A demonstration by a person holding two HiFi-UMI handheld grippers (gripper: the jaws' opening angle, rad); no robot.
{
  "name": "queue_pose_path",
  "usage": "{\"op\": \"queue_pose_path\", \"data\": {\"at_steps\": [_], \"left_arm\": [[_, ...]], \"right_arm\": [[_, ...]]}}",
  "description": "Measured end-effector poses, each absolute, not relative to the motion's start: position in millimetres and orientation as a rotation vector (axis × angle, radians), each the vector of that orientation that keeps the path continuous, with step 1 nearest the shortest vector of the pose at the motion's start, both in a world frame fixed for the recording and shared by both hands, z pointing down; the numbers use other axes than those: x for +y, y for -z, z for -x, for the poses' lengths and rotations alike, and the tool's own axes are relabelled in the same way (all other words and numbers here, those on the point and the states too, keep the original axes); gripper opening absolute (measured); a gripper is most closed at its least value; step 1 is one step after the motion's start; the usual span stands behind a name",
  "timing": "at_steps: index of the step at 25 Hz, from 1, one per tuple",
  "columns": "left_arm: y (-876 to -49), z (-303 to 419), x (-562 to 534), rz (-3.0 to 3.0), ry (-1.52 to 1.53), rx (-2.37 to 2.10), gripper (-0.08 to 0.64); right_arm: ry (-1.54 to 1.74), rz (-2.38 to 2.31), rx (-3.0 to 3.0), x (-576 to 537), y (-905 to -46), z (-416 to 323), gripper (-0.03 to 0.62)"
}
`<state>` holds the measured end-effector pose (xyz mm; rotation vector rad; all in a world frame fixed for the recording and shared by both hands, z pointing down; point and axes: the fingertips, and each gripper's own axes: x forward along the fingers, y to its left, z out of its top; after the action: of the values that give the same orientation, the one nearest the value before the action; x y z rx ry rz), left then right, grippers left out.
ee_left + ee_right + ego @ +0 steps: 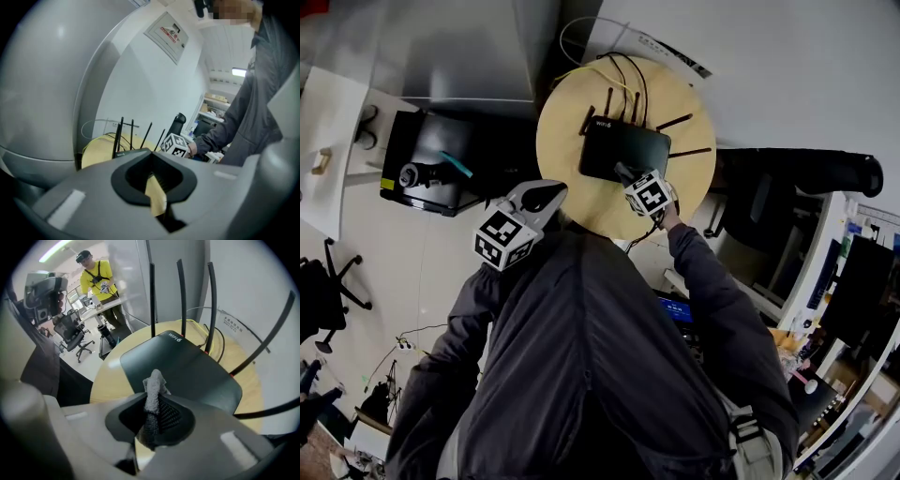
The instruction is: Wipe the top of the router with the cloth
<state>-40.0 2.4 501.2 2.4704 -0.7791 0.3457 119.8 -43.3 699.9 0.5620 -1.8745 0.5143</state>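
Note:
A black router (614,145) with several thin antennas lies on a round wooden table (562,131). My right gripper (625,172) reaches over the router's near edge. In the right gripper view, the router (187,366) fills the middle just ahead of the right gripper (152,404). That gripper is shut on a small grey cloth (153,385), whose tuft sticks up above the router's top. My left gripper (546,194) hangs off the table's near left rim, jaws together and nothing held. In the left gripper view, the left gripper (152,164) points toward the router (123,151).
Cables (623,70) trail off the table's far side toward the white wall. A black equipment cart (431,173) stands left of the table and a dark chair (806,169) to its right. A person in yellow (101,282) stands at a far desk.

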Motion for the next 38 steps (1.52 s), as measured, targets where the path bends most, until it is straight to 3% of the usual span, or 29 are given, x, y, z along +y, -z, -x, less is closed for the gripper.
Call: {"op": "queue_pose_path", "data": {"at_steps": [9,22,38], "left_arm": [[-500.2,27.4,2.2,-2.498,-0.363,-0.720,-0.008],[-500.8,47.2,7.5,-2.434,-0.346,-0.837,-0.008],[-502.0,30.9,3.1,-2.477,-0.350,-0.741,-0.008]], "right_arm": [[-0.514,-0.533,-1.889,-24.4,-700.4,-118.1,0.032],[-0.553,-1.009,-1.704,-159.4,-697.1,-209.5,0.031],[-0.533,-0.796,-1.783,-49.5,-700.0,-183.9,0.031]]}}
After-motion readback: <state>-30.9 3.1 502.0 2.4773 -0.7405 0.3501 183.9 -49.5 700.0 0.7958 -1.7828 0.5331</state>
